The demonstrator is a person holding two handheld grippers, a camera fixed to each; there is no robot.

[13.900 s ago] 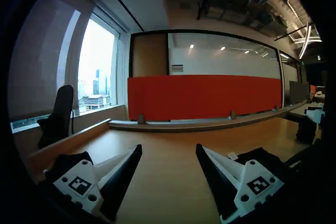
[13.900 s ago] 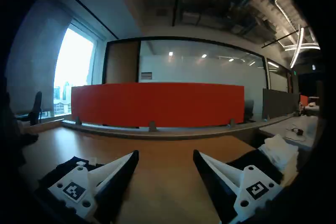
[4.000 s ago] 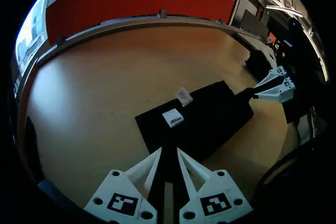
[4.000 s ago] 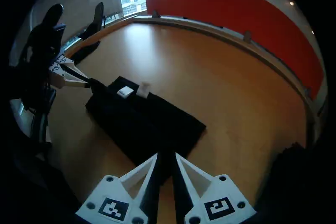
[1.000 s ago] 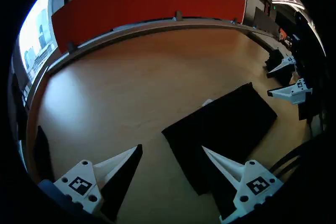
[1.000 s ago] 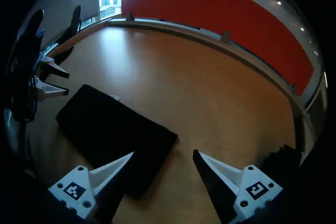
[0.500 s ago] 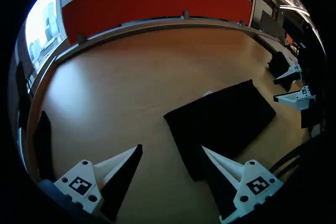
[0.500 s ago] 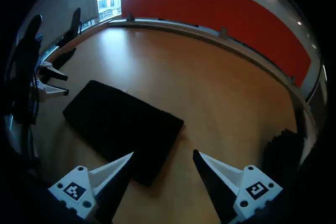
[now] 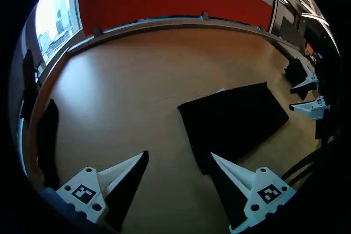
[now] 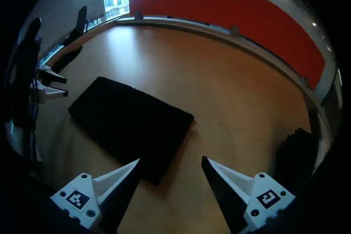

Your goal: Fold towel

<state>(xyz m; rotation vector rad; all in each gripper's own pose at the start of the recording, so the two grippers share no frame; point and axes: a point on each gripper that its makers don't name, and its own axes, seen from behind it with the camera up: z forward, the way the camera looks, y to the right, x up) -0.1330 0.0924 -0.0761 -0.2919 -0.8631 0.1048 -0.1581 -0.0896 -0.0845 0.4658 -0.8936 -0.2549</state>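
towel flat on the table, centre-right of left gripper view. left gripper and right gripper both spread, holding nothing. risk: next pinch grabs only the top layer or drags the cloth, so the fold skews.

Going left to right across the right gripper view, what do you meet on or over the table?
left gripper → folded black towel → dark pile at the right edge
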